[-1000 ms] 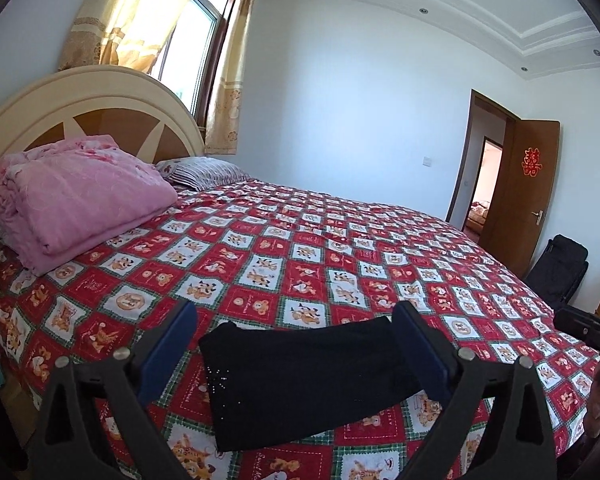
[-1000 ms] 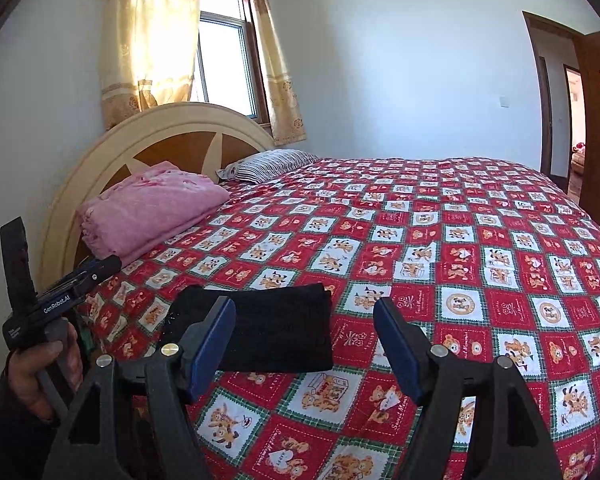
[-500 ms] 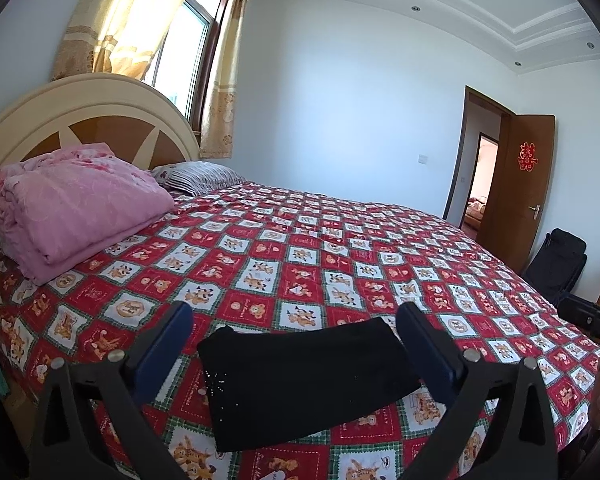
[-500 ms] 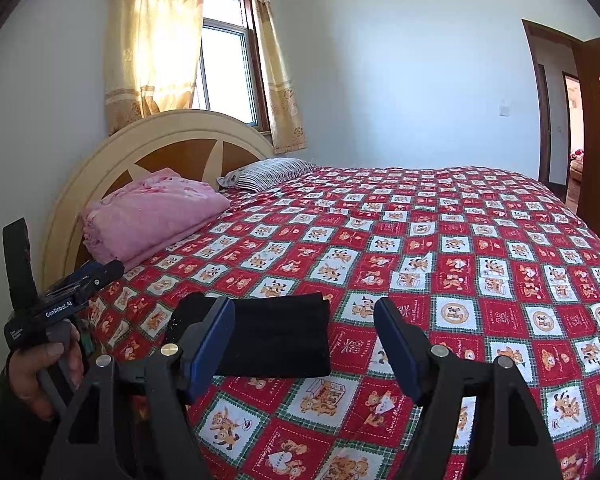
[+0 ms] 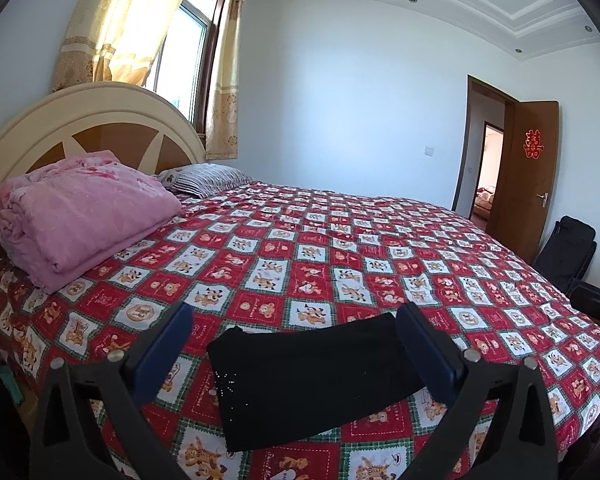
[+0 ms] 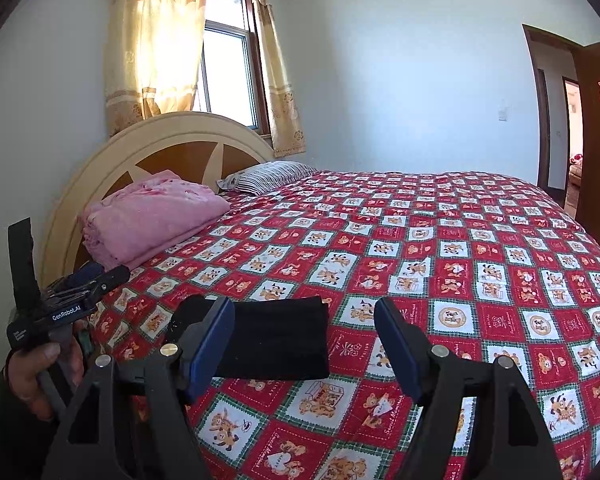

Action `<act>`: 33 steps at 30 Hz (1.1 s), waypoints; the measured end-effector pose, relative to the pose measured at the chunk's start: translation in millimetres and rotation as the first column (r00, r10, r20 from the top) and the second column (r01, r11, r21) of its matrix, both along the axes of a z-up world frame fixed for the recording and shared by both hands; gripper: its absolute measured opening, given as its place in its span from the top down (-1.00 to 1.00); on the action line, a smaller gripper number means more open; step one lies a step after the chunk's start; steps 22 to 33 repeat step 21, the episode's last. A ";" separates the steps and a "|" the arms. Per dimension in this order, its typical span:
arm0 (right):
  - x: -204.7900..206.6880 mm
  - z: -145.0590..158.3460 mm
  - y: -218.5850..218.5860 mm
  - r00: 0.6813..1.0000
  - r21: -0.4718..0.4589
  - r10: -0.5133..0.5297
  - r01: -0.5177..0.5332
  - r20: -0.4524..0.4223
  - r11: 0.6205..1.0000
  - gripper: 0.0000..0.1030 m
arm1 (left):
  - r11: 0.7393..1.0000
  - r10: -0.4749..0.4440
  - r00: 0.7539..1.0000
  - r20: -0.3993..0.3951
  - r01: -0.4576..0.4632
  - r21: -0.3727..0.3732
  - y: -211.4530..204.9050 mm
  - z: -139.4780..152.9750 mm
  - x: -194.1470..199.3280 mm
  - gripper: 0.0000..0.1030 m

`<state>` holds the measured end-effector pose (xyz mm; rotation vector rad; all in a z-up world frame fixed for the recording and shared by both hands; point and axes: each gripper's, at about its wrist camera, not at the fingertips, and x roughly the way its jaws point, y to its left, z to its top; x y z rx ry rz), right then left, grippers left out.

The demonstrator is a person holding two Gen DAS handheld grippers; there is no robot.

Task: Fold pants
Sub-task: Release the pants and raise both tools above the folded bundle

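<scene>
Your pants (image 5: 316, 380) lie as a compact black rectangle on the bed (image 5: 340, 248), near its front edge and well away from the pink blanket (image 5: 80, 216) by the headboard (image 6: 172, 148). Over the last second they have not shifted, but both views have lifted and pulled back a little. Your left claw (image 5: 296, 344) stands wide open and holds nothing; your right claw (image 6: 304, 332) is equally spread and empty, above the pants' right side. With nothing gripped and the bundle resting flat, the folding looks finished.
</scene>
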<state>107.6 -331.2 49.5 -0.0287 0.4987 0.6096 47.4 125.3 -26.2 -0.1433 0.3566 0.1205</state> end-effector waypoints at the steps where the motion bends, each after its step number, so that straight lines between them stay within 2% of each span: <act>1: 0.2 -0.2 0.3 1.000 0.000 0.001 -0.001 0.001 1.000 -0.43 | 1.000 0.008 1.000 0.007 -0.008 0.008 -0.8 1.1 -1.3 -1.00; 11: 2.7 -2.9 2.9 1.000 -0.016 0.008 -0.008 -0.002 1.000 -0.43 | 0.995 0.066 0.998 -0.017 -0.065 0.079 -7.8 -2.8 3.2 -1.00; 33: 4.7 -7.8 4.3 1.000 -0.030 0.008 -0.008 -0.006 1.000 -0.43 | 0.995 0.064 0.998 -0.017 -0.062 0.083 -6.0 -7.4 4.6 -1.00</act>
